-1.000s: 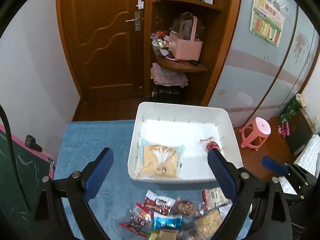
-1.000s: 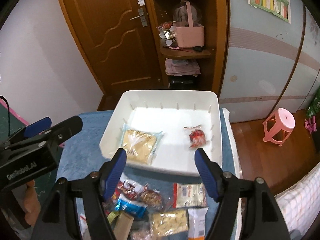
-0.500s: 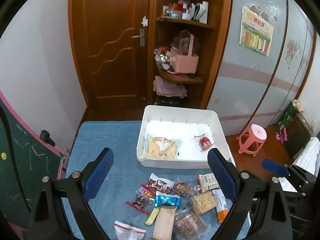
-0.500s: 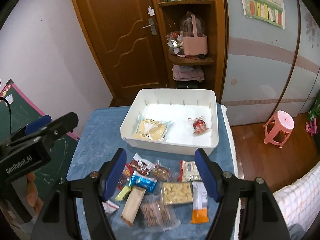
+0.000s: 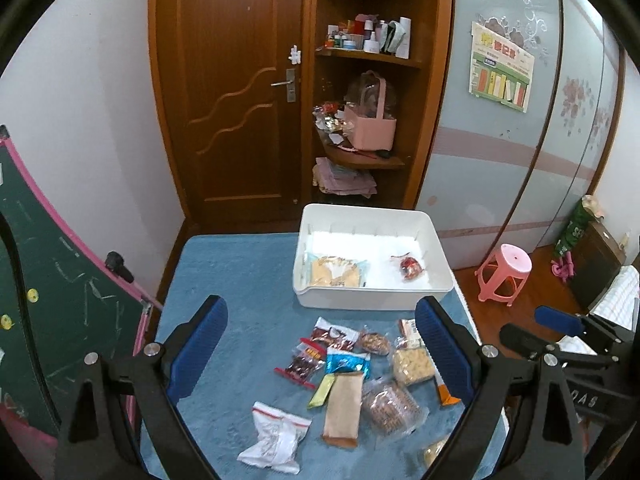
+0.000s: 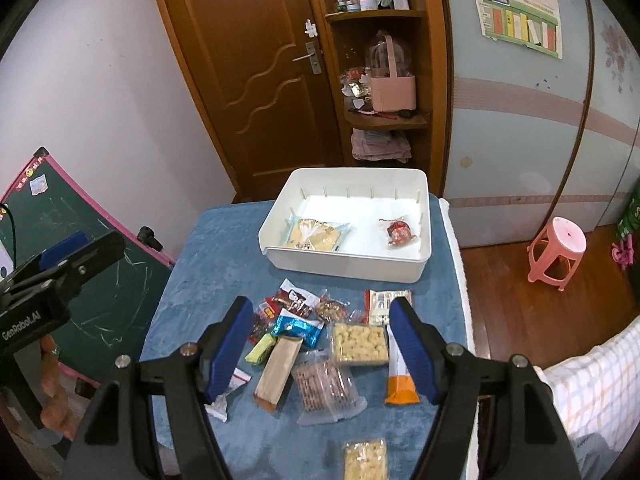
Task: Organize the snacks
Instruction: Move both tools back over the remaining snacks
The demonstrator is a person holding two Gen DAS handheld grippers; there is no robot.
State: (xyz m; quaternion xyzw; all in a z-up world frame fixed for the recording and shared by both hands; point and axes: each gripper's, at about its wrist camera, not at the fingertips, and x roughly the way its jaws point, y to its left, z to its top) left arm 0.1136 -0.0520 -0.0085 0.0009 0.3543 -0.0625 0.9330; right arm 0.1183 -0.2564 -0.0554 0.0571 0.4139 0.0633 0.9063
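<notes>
Blue plush cloth [image 6: 224,240] covers the table. At its far end stands a white rectangular plastic bin [image 6: 348,258] holding a yellow cracker packet [image 6: 316,234] and a small red snack packet [image 6: 401,233]. Loose assorted snack packets [image 6: 320,344] lie nearer. Left gripper [image 5: 320,354] and right gripper [image 6: 322,344] hover above them, jaws apart, empty.

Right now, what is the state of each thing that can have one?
White bin: holds two packets.
Wooden door: closed.
Left tool: open, empty.
Right tool: open, empty.
Loose snacks: lying on the blue cloth, outside the bin.
</notes>
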